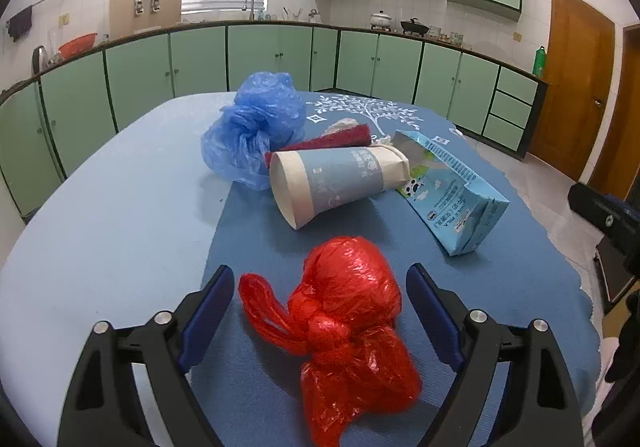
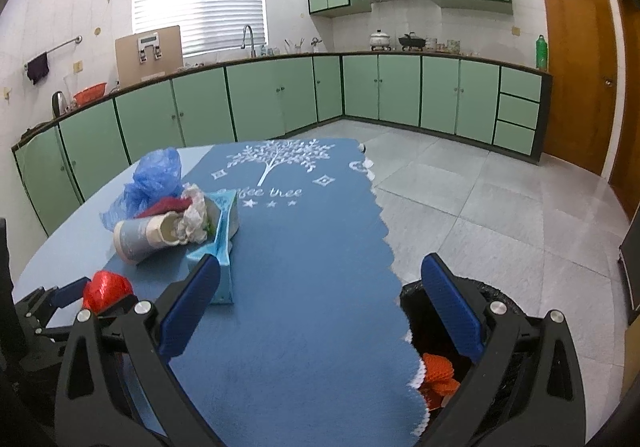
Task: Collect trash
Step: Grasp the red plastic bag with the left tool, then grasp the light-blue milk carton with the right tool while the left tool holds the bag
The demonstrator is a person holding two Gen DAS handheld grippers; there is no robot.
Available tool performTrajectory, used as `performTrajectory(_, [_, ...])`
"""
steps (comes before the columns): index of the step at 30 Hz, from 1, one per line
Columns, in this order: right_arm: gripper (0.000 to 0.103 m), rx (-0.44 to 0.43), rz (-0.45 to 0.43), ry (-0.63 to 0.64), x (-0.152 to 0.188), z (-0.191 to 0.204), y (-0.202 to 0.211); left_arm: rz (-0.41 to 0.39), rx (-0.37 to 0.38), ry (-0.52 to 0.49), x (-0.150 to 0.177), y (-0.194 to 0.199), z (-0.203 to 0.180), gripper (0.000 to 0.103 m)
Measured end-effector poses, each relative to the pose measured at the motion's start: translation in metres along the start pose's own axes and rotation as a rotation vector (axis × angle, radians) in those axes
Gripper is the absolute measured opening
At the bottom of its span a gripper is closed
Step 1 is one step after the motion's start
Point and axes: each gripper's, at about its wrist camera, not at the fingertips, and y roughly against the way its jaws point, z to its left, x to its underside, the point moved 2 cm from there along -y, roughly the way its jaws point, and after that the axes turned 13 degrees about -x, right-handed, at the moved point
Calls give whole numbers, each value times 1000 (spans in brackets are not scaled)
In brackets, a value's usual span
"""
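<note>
Red knotted bag [image 1: 348,323] lies near the tabletop's [image 1: 120,227] front edge, between the left gripper's [image 1: 320,279] spread fingers, untouched. Right gripper [image 2: 320,279] fingers apart, empty, over the right edge.

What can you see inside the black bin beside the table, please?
Inside the black bin, orange crumpled trash lies near the table edge. The right gripper and the tablecloth cover the rest, so any other contents stay hidden.

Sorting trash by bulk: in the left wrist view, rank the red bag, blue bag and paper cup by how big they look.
1. red bag, though it is nearest the camera
2. blue bag and paper cup: too alike to rank
</note>
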Motion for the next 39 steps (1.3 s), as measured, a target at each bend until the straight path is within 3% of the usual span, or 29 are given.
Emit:
performTrajectory(5, [98, -1, 26, -6, 7, 0, -8, 14, 3, 1, 1, -6, 0, 84])
performTrajectory(12, [98, 0, 47, -12, 12, -3, -15, 28, 2, -9, 2, -13, -1, 69])
performTrajectory(15, [98, -1, 55, -13, 13, -2, -18, 25, 3, -19, 3, -13, -2, 58])
performTrajectory(17, [98, -4, 58, -10, 13, 0, -19, 24, 6, -18, 3, -12, -1, 44])
performTrajectory(19, [98, -6, 61, -5, 12, 1, -20, 24, 10, -9, 2, -12, 0, 40])
performTrajectory(39, [98, -45, 51, 59, -14, 35, -50, -108, 16, 35, -37, 14, 17, 37])
